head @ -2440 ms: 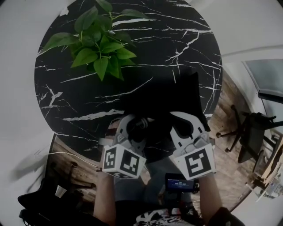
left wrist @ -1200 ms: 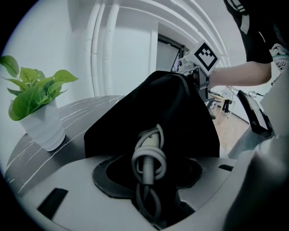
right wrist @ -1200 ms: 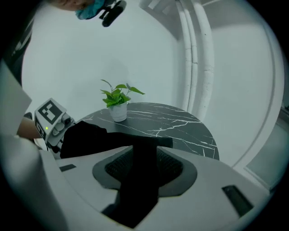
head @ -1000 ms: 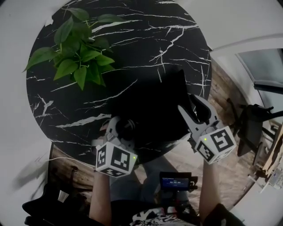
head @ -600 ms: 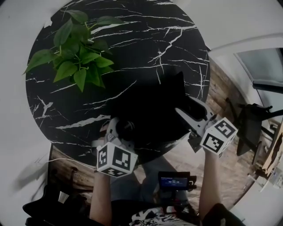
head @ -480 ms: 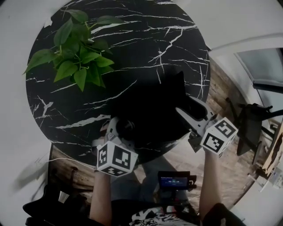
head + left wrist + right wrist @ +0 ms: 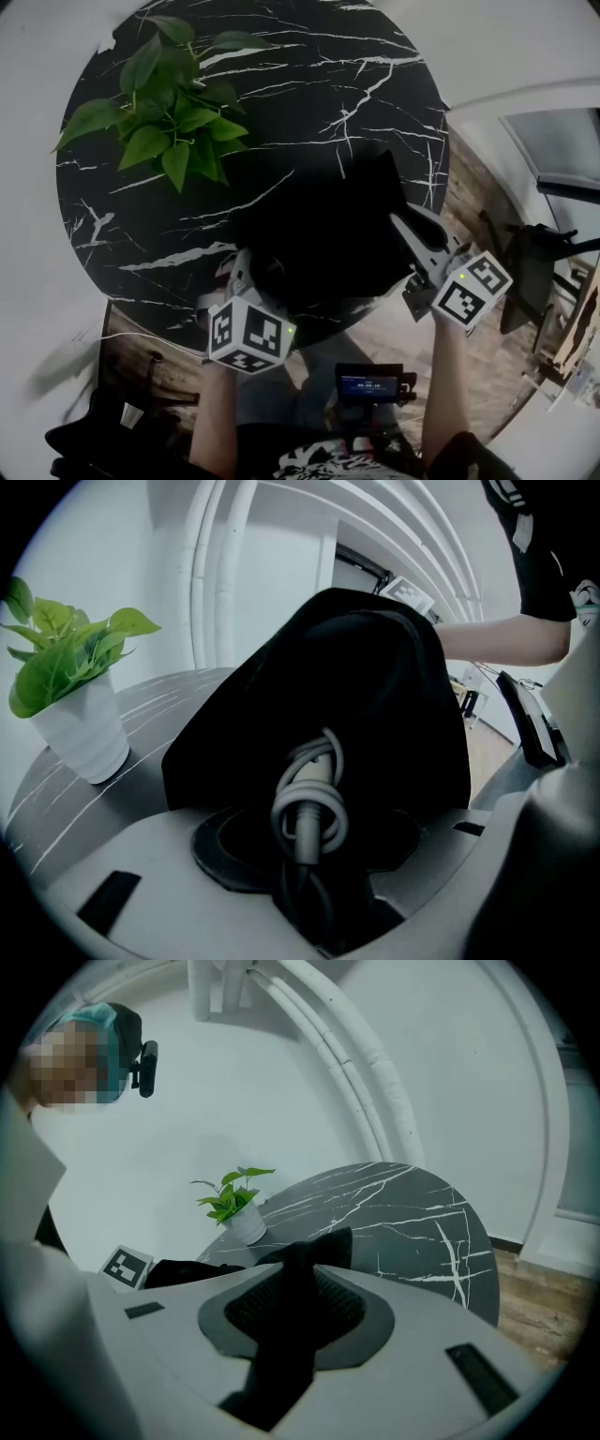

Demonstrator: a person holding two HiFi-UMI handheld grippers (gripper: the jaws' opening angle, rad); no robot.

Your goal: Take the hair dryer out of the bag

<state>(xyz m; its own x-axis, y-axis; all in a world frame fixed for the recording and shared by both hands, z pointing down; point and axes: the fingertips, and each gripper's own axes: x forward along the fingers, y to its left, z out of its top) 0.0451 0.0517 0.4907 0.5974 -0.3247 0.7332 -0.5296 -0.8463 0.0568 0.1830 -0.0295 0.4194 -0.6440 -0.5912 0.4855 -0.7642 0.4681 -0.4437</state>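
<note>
Only the coiled grey cord plain against the black bag.

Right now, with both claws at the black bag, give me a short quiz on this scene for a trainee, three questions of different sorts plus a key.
1. True or false: the potted plant stands on the marble table.
2. What sits between the jaws of the left claw? A) a green leaf B) a coiled grey cord C) nothing at all
3. Fill in: the right claw pinches fabric of the black ____.

Key
1. True.
2. B.
3. bag. The jaws of that claw have just been closing, with the fabric between them.
</note>
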